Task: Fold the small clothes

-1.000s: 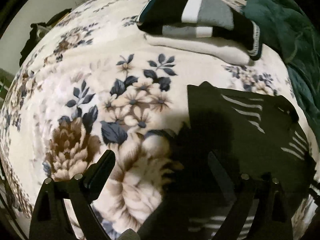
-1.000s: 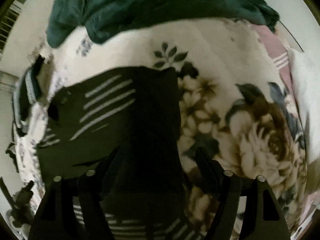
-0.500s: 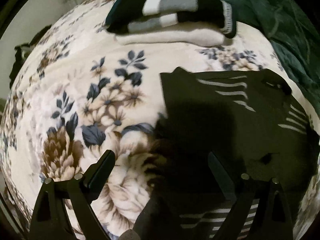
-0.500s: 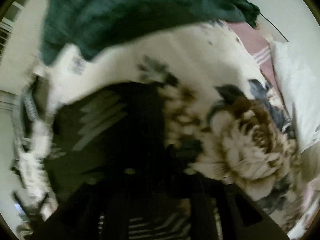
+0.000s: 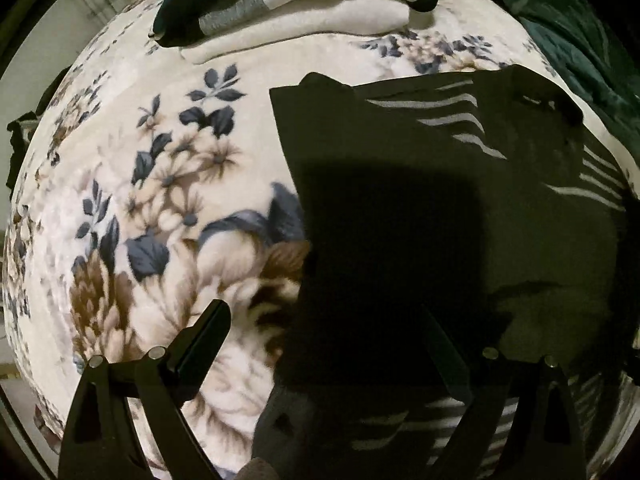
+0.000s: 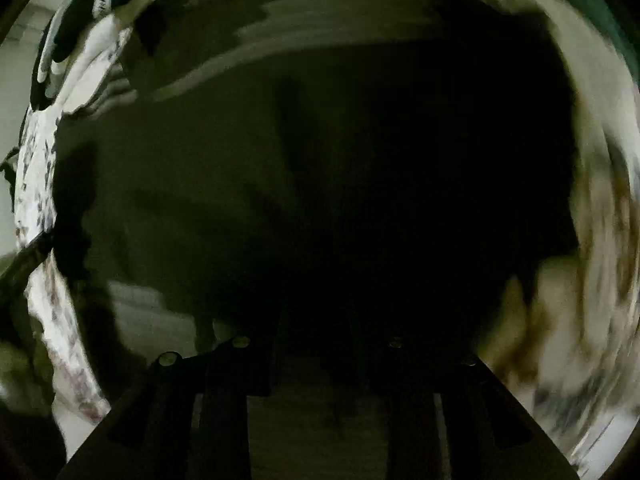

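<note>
A dark garment with grey stripes lies flat on the floral blanket, on the right of the left wrist view. My left gripper hangs open just above it. One of its fingers is over the blanket and the other over the cloth, with the garment's left edge between them. In the blurred, dark right wrist view the same garment fills nearly everything. My right gripper is close over it with its jaws closing. Dark cloth shows in the narrow gap, but whether the pads press on it is hidden.
A folded stack with a black, grey and white piece on a cream one lies at the far side, and it also shows as folded stack. A rumpled dark green cover lies at the far right.
Both grippers have come lower and nearer to the garment. The right one swung over it and its fingers drew closer together. The left gripper stayed open.
</note>
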A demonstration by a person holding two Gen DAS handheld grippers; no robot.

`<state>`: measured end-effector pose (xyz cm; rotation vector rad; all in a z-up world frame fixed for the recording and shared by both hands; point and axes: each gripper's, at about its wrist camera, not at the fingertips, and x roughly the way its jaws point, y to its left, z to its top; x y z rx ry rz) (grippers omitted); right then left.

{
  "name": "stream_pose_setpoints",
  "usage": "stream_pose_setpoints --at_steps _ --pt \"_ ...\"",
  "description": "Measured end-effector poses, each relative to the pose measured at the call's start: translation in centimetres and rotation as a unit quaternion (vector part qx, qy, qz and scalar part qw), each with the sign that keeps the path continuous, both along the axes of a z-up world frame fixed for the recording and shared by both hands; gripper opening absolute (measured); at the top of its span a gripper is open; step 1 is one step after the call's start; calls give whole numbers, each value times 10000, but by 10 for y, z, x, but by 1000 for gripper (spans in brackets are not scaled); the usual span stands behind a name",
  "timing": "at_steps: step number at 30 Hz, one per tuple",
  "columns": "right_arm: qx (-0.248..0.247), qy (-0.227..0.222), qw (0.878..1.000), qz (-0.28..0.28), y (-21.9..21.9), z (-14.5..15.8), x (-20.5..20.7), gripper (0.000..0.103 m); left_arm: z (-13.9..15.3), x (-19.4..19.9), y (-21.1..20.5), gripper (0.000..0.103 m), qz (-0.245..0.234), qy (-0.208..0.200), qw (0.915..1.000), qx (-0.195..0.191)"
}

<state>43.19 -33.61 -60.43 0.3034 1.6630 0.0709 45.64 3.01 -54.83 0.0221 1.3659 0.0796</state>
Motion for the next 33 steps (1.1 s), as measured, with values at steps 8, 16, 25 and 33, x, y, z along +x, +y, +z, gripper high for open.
stream_pose_setpoints --at_steps 8,16,25,33 --pt "930 -842 9716 -2006 -59 35 -32 31 20 13 2 95 170 -255 9994 -184" --pt "693 -604 9532 -2881 -58 -11 -10 7 -13 77 -21 95 -192 -63 9994 266" --pt "403 -517 9681 -2417 -70 20 -44 31 -4 68 -10 96 -218 -97 9997 24" --pt "-594 -962 9637 -2417 -105 32 2 47 -16 65 -17 96 -319 -71 9994 86"
